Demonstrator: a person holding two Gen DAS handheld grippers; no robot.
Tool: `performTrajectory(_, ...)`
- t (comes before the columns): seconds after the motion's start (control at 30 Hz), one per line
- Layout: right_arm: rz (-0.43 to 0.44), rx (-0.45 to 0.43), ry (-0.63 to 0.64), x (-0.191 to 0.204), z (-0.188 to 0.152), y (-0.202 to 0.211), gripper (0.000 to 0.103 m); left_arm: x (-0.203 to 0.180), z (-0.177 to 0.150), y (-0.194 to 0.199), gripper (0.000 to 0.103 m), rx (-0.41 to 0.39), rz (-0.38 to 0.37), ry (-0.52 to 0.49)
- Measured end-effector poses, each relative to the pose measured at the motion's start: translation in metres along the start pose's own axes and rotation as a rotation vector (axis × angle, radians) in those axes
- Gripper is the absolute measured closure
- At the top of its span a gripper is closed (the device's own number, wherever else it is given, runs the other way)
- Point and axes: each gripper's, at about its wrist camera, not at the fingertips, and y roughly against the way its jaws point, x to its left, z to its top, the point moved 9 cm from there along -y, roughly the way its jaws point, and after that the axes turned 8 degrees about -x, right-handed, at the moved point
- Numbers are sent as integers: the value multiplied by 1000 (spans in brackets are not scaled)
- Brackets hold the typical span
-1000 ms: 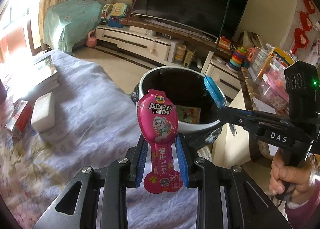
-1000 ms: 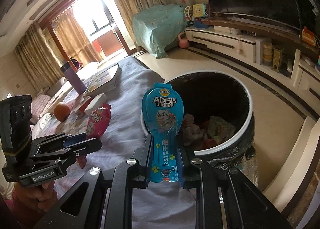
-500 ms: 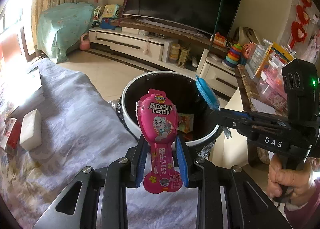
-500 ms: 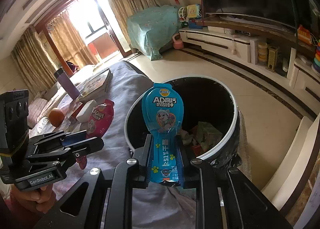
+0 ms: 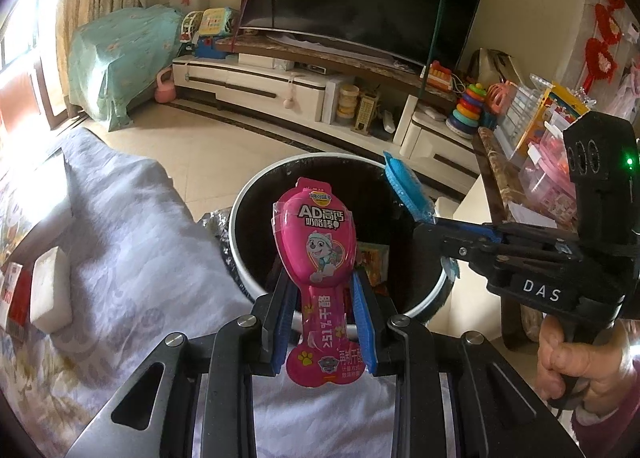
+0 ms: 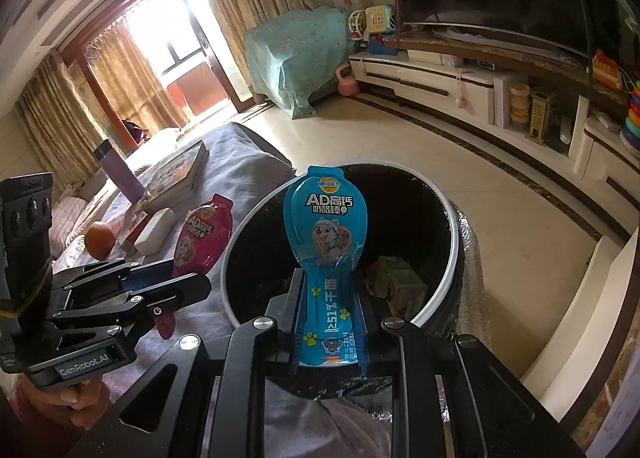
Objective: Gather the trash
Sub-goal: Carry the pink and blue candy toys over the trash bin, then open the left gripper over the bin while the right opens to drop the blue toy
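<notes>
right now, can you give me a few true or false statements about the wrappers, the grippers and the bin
1. The left gripper is shut on a pink wrapper. True.
2. The right gripper is open and holds nothing. False: it is shut on a blue wrapper.
3. The trash bin already has rubbish inside. True.
4. The bin's inside is lined in white. False: the inside is black; only the rim is white.
5. An orange lies on the cloth-covered surface. True.
</notes>
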Motion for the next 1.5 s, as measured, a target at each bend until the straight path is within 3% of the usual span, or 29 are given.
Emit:
performTrajectory(1.2,-44,74,3,-18,9,-30,83,7,18,-50,76,79,3,21)
performTrajectory(1.37,-41,83,-9,-20,8,-32,79,5,19,-52,76,86,9,19)
performTrajectory(1.5,-37,78,-20,-21,10,-29,72,8,20,-50,63,81,16,33)
